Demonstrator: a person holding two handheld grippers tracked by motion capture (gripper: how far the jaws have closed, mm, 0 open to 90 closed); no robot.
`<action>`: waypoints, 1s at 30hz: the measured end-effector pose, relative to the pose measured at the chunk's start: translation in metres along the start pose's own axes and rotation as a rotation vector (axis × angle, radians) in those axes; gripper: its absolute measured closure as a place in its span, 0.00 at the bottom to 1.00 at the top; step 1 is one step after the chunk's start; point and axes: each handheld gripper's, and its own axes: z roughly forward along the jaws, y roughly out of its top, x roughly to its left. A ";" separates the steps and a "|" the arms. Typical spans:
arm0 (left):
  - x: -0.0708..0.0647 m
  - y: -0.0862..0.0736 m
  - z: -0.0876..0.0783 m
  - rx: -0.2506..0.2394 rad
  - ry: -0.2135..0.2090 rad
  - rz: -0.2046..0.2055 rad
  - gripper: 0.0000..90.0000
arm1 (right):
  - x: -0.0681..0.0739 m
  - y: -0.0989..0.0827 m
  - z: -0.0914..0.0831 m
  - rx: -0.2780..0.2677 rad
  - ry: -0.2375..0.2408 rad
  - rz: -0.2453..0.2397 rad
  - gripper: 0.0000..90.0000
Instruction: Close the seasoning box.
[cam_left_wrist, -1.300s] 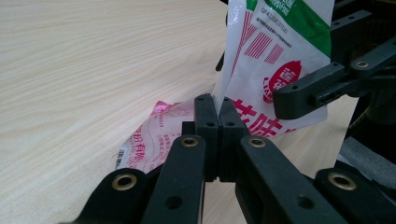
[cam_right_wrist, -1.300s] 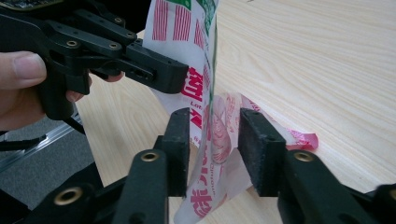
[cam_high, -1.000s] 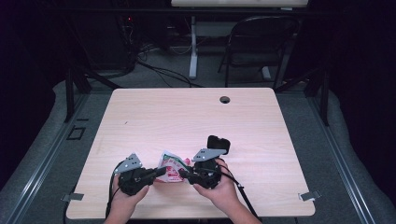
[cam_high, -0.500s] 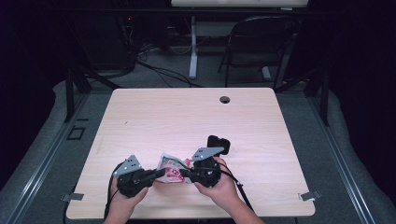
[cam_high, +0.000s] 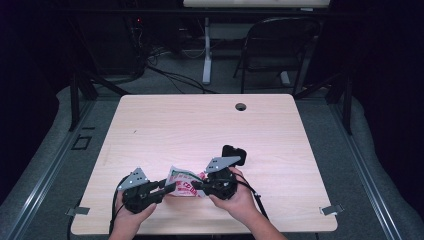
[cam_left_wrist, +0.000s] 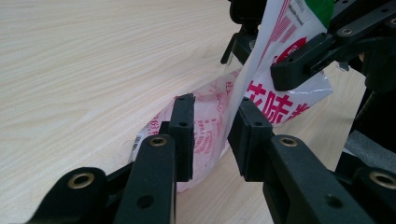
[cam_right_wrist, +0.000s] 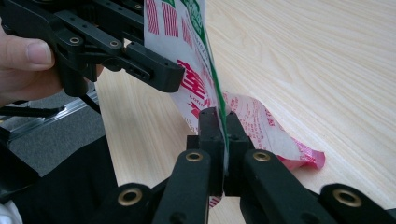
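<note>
Meanwhile my right gripper (cam_right_wrist: 223, 140) pinched the snack packet (cam_high: 186, 183) w/ its upper edge lifted off the table (cam_high: 210, 125); left gripper (cam_left_wrist: 212, 135) had just been opening, packet between, loose, to regrip.

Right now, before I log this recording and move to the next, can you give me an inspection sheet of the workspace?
Surface: light wood table with a round hole near its far edge.
Job's things: white, red and green printed plastic bag, partly lifted near the front edge.
Clutter: small black object behind the right hand.
Grippers: right hand-held gripper pinches the bag's edge; left hand-held gripper has just been opening, bag between its jaws, pads apart.
Cables: one trails from each gripper; more lie on the floor beyond.
Surroundings: dark room, folding chair, grey carpet.
</note>
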 end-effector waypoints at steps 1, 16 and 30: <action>0.000 0.000 0.000 0.002 -0.002 0.000 0.77 | 0.000 0.000 0.000 -0.008 0.003 0.005 1.00; 0.003 -0.009 0.008 0.037 0.010 0.016 0.59 | -0.003 -0.001 -0.004 -0.034 0.014 -0.010 1.00; 0.008 -0.021 0.012 0.059 0.027 0.039 0.50 | -0.008 0.001 -0.005 -0.045 0.044 -0.023 1.00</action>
